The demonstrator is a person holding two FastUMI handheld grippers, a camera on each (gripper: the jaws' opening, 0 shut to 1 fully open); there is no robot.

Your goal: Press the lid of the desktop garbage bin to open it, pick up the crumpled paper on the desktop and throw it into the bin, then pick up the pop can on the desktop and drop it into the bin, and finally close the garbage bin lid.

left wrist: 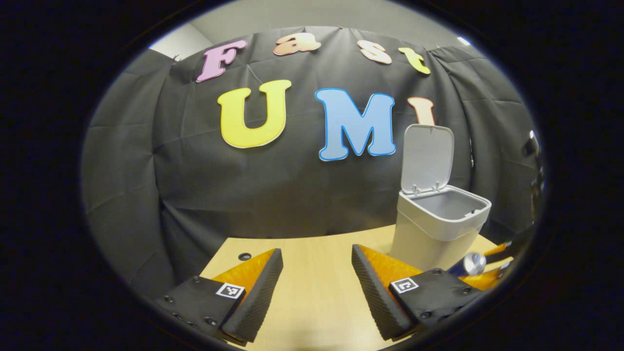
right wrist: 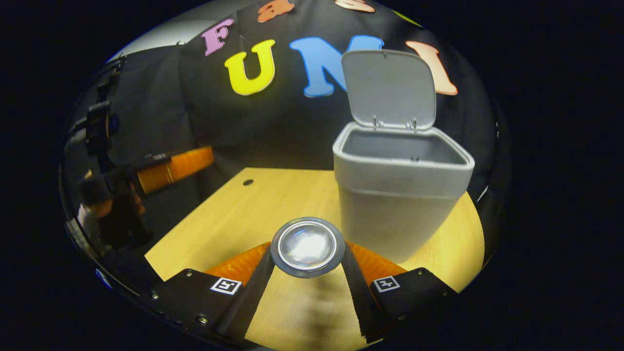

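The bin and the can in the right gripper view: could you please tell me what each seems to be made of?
The bin looks like matte light grey plastic: smooth moulded walls, a thin hinged lid, no shine. The can, held in the right tool, looks like bare metal, probably aluminium: its round end reflects light brightly.

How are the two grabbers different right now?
The right gripper is shut on the pop can, both fingers pressing its sides; the left gripper is open and holds nothing. The right gripper is in front of the garbage bin, whose lid stands open; the left gripper points past the bin's left side. Both are above the wooden table.
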